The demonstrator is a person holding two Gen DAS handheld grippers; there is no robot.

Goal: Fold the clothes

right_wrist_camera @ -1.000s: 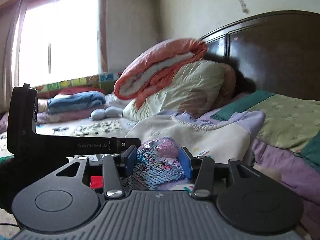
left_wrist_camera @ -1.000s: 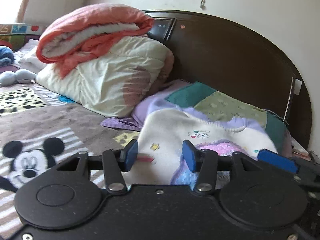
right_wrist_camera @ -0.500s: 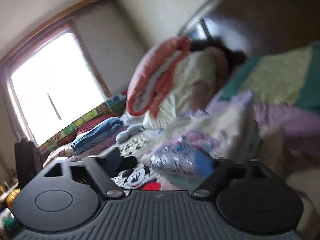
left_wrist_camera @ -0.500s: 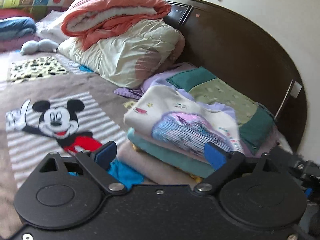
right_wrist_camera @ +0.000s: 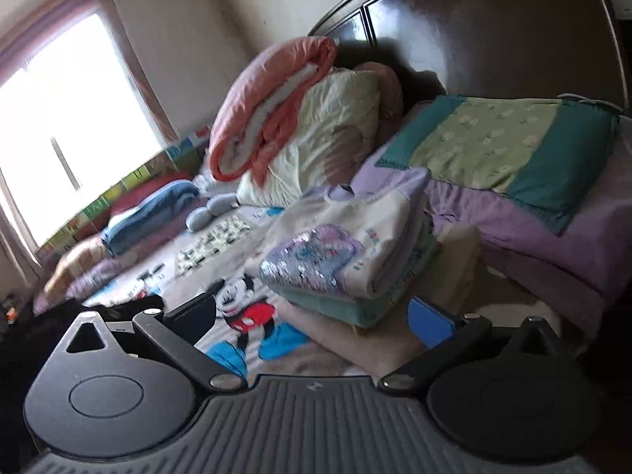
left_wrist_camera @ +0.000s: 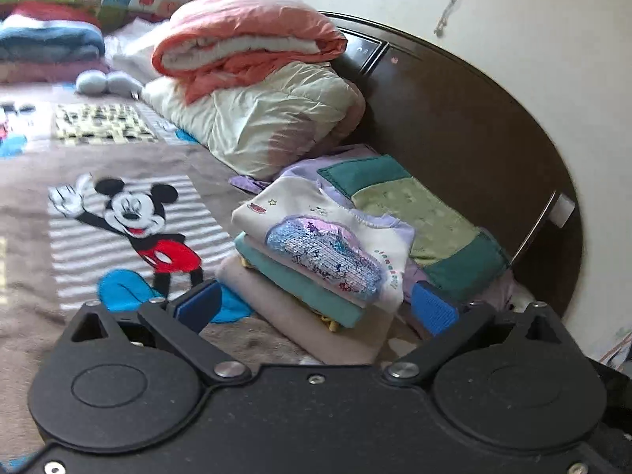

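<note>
A folded cream sweatshirt [left_wrist_camera: 316, 233] with a sequin patch lies on top of a stack, over a teal garment [left_wrist_camera: 292, 276] and a beige one [left_wrist_camera: 300, 316]. My left gripper [left_wrist_camera: 316, 306] hangs a little back from the stack. Its jaws are opening wide and nothing is between the pads. In the right wrist view the same sweatshirt [right_wrist_camera: 355, 229] tops the stack. My right gripper [right_wrist_camera: 316, 316] is also back from it, jaws opening, with nothing between them. The stack sits on the Mickey Mouse bedspread [left_wrist_camera: 134, 213].
A green, teal and purple pillow [left_wrist_camera: 414, 213] lies right behind the stack against the dark headboard [left_wrist_camera: 454, 110]. A rolled orange quilt [left_wrist_camera: 245, 47] rests on a cream duvet [left_wrist_camera: 268, 118] to the left. Folded blankets [left_wrist_camera: 47, 43] lie far off by the window [right_wrist_camera: 59, 118].
Both grippers have drawn back and up from the sweatshirt while their jaws spread wide. The sweatshirt, earlier between the pads, now lies free on the stack.
</note>
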